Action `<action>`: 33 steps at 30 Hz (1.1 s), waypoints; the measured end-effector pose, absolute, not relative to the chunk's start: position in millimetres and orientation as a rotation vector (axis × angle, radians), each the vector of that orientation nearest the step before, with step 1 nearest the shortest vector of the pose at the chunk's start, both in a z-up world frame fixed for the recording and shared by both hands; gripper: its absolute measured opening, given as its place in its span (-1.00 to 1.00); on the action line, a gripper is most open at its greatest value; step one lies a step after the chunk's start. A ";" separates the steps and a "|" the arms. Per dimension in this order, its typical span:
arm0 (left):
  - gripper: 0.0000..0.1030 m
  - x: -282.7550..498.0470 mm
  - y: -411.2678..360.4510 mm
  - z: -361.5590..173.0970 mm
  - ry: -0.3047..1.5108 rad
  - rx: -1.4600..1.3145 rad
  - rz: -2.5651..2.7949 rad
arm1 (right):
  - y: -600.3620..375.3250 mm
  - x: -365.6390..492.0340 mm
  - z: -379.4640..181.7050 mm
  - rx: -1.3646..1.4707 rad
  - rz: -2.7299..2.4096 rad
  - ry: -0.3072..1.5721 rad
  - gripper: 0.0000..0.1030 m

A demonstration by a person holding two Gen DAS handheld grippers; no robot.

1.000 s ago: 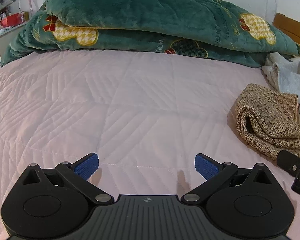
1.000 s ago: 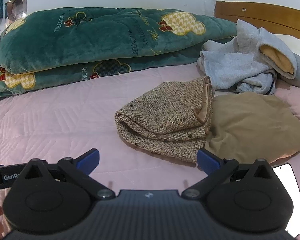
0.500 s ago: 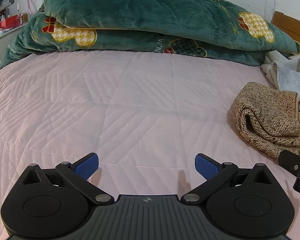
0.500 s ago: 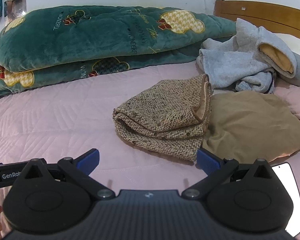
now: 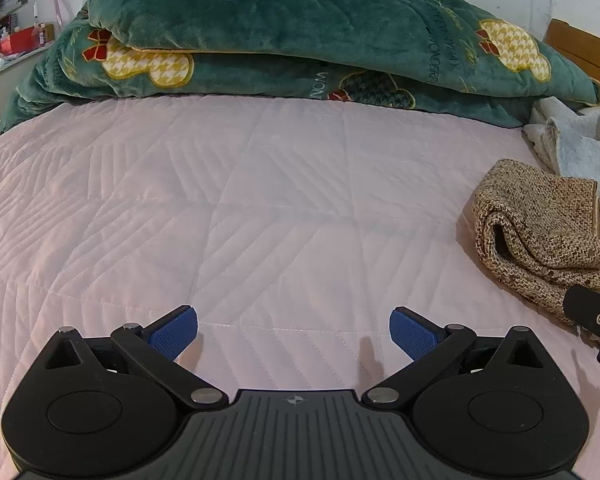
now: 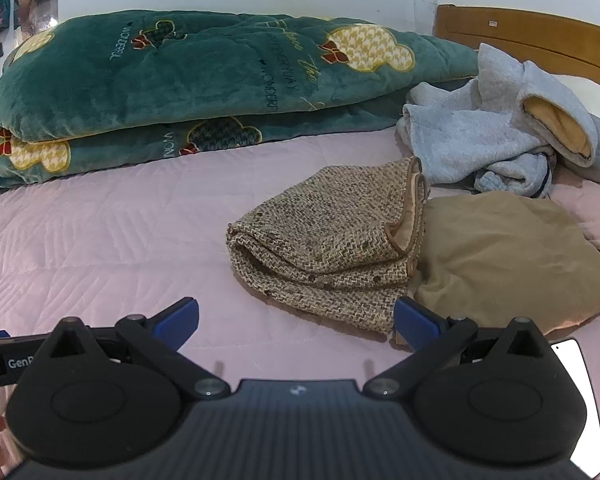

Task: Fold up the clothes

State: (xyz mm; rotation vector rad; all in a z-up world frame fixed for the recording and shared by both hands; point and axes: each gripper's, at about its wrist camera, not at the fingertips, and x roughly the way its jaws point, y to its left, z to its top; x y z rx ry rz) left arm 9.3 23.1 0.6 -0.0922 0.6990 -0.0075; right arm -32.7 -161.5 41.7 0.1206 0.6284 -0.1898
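Note:
A folded brown tweed garment (image 6: 332, 240) lies on the pink quilted bed (image 6: 100, 240); it also shows at the right of the left wrist view (image 5: 540, 232). A tan garment (image 6: 508, 256) lies flat beside it on the right. A crumpled grey hoodie (image 6: 500, 132) lies behind them. My right gripper (image 6: 296, 322) is open and empty, just in front of the tweed garment's near edge. My left gripper (image 5: 293, 332) is open and empty over bare quilt, to the left of the tweed garment.
A folded green plush blanket (image 5: 300, 40) lies along the far side of the bed, also in the right wrist view (image 6: 200, 80). A wooden headboard (image 6: 540, 40) stands at the right. A white phone (image 6: 580, 400) lies at the near right. Shelf clutter (image 5: 16, 40) is far left.
Both grippers have stayed open. The right wrist view has crept slightly forward and right toward the tweed garment; the left has barely moved.

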 end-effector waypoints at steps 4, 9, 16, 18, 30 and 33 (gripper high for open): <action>0.99 9.1 22.1 0.3 0.700 -0.076 -0.005 | -163.9 -32.6 42.4 0.125 -0.190 0.630 1.00; 0.99 9.4 22.3 -0.6 0.706 -0.074 -0.004 | -166.7 -33.2 44.0 0.132 -0.191 0.622 1.00; 0.99 10.5 21.7 -1.1 0.715 -0.066 -0.003 | -170.4 -34.5 46.3 0.127 -0.195 0.618 1.00; 0.99 10.1 21.3 -1.4 0.714 -0.065 -0.006 | -171.4 -35.1 47.1 0.129 -0.197 0.615 1.00; 0.99 29.0 -25.1 24.5 0.644 -0.043 -0.104 | -228.8 -5.8 84.6 0.123 -0.207 0.561 1.00; 0.99 49.9 -52.1 33.1 0.663 -0.075 -0.122 | -260.9 21.5 94.8 0.156 -0.209 0.557 1.00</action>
